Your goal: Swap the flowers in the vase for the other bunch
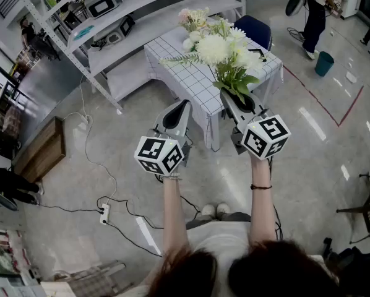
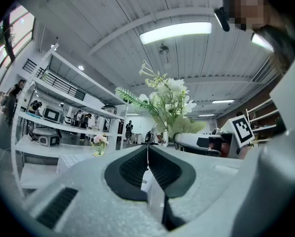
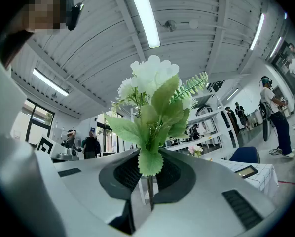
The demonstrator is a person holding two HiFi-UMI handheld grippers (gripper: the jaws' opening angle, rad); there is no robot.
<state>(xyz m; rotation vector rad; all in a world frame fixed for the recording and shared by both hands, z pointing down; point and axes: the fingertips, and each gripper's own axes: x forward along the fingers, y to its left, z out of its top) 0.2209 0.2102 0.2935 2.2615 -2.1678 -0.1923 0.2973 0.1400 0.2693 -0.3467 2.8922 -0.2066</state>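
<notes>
White flower bunch: stems clamped in my right gripper, held up before checked-cloth table. Pink flowers in vase at table's far end. My left gripper clenched, empty, beside right one

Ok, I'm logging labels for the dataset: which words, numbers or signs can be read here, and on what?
No words or numbers can be read in any view.
Left marker cube, right marker cube: black-and-white square patterns only, no letters.
Shelf machines: any labels too small to read.
Device on the checked table: screen too blurred to read.
</notes>
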